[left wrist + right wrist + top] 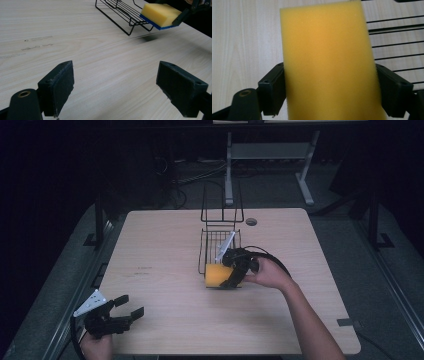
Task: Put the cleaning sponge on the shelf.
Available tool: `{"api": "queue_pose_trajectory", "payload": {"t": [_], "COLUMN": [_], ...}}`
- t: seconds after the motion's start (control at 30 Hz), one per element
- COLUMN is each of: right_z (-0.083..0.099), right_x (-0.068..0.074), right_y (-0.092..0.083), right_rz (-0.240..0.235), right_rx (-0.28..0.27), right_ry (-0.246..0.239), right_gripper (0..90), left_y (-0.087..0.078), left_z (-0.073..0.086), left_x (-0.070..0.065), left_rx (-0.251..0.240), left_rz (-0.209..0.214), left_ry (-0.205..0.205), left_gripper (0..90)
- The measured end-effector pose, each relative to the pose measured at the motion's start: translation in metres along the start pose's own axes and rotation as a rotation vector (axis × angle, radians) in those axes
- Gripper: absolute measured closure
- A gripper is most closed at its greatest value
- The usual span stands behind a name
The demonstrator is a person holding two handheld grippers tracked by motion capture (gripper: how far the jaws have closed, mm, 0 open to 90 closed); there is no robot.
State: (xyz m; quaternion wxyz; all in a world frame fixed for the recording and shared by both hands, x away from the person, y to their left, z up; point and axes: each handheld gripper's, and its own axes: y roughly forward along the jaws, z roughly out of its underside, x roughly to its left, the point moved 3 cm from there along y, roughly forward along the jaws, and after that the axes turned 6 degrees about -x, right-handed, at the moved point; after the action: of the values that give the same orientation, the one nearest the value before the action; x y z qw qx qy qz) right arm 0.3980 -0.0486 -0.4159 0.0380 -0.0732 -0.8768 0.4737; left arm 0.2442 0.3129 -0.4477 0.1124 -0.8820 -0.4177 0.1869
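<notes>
A yellow sponge with a blue underside is held just above the table at the near end of a black wire rack. My right gripper is shut on the sponge, one jaw pressing each long side. In the left gripper view the sponge hangs clear of the tabletop beside the wire rack. Over the table's near left corner, my left gripper stands open with nothing between its fingers.
The wooden table has a round cable hole at the back. The rack's tall wire back stands upright at its far end. A white desk frame is on the floor behind the table.
</notes>
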Motion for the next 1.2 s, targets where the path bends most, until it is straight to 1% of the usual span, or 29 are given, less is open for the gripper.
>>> {"api": "queue_pose_trajectory", "payload": {"t": [0.1,0.17,0.37,0.47,0.53,0.6,0.67,0.73,0.8,0.87,1.0,1.13,1.17,1.2], "right_z": [-0.003,-0.005,-0.011,-0.012,-0.012,-0.013,-0.014,-0.015,-0.016,-0.014,-0.013,-0.017,-0.018,-0.018], "right_x": [-0.004,-0.007,-0.015,-0.02,-0.024,-0.027,-0.029,-0.032,-0.036,-0.039,-0.045,-0.05,-0.051,-0.052], "right_y": [0.0,0.001,0.004,0.006,0.008,0.008,0.008,0.008,0.007,0.008,0.01,0.01,0.009,0.009], "right_rz": [-0.002,-0.007,-0.008,-0.014,-0.02,-0.012,-0.018,-0.006,-0.018,-0.019,-0.014,-0.016,-0.015,-0.022], "right_rx": [0.007,0.001,0.015,-0.005,0.008,0.022,0.012,0.015,-0.001,-0.001,0.021,0.034,0.017,0.006], "right_ry": [0.011,0.007,0.006,0.018,0.025,0.022,0.03,0.029,0.037,0.048,0.061,0.054,0.053,0.063], "right_gripper": [19.8,19.8,19.7,19.8,19.7,19.8,19.8,19.8,19.8,19.8,19.7,19.8,19.8,19.7], "left_y": [0.0,-0.001,-0.002,-0.002,-0.002,-0.002,-0.002,-0.002,-0.003,-0.003,-0.002,-0.003,-0.003,-0.004], "left_z": [0.0,0.0,0.0,0.0,0.0,0.0,0.0,0.0,0.0,0.0,0.0,0.0,0.0,0.0], "left_x": [0.0,0.0,0.002,0.002,0.002,0.002,0.002,0.003,0.003,0.003,0.003,0.004,0.004,0.004], "left_rx": [-0.002,-0.008,-0.01,-0.01,-0.008,-0.008,-0.009,-0.009,-0.01,-0.011,-0.009,-0.011,-0.013,-0.011], "left_rz": [0.002,0.005,0.0,-0.001,-0.001,0.0,0.0,-0.002,-0.002,-0.002,-0.002,-0.004,-0.004,-0.003], "left_ry": [-0.003,-0.005,-0.011,-0.011,-0.01,-0.009,-0.009,-0.009,-0.01,-0.012,-0.009,-0.013,-0.014,-0.011], "left_gripper": [14.0,14.0,14.0,14.0,14.0,14.0,14.0,14.0,14.0,14.0,14.0,14.0,14.0,14.1]}}
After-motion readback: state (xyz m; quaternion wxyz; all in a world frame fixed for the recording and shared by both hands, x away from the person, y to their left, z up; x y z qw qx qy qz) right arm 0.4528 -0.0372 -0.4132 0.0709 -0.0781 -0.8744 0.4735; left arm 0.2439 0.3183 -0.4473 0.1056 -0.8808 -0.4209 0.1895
